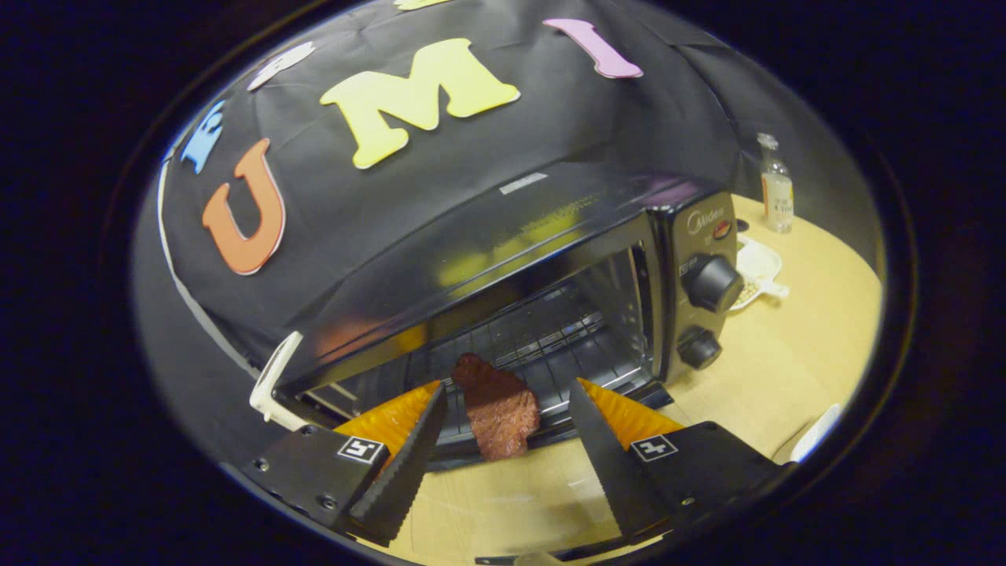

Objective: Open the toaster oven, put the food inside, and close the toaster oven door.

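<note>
Gripper [507,409] sits at the bottom of the frame, jaws spread wide, gripping nothing. Between and just ahead of the fingers, lower centre, the food [497,407], a reddish-brown slab, lies at the mouth of the toaster oven [550,259], partly on the rack and overhanging the front edge. Door [277,385] looks open; its white handle shows at lower left. Judged: opening done, food delivered but not fully in. Left: nudge it deeper, then close the door.
</note>
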`<state>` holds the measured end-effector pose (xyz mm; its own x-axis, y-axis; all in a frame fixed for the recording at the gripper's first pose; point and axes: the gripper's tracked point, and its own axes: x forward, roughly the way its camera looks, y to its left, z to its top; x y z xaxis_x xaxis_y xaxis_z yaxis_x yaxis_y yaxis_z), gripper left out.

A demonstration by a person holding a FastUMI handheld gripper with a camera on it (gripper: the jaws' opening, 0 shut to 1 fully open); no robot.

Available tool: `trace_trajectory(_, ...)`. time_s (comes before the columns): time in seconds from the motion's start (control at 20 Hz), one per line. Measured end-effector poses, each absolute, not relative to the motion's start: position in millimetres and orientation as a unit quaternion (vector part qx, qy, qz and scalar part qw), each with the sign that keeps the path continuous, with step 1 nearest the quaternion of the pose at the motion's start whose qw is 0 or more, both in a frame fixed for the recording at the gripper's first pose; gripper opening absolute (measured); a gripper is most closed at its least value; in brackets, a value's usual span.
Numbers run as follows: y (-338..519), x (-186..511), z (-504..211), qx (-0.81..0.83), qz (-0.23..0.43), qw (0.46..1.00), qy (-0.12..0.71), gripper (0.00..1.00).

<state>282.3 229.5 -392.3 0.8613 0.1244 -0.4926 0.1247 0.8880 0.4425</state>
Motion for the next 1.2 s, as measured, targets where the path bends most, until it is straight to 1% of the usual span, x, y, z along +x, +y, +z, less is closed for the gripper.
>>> trace_trajectory(0.2, 228, 244, -374, 0.18, 0.031, 0.942, 0.282, 0.99)
trace_trajectory(0.45, 214, 194, -357, 0.123, 0.051, 0.944, 0.301, 0.99)
trace_trajectory(0.65, 198, 155, -364, 0.056, 0.074, 0.942, 0.324, 0.99)
trace_trajectory(0.8, 199, 122, -379, 0.028, 0.086, 0.935, 0.343, 0.99)
trace_trajectory(1.0, 203, 76, -432, 0.03, 0.093, 0.91, 0.403, 0.99)
trace_trajectory(1.2, 209, 53, -477, 0.026, 0.099, 0.891, 0.443, 0.99)
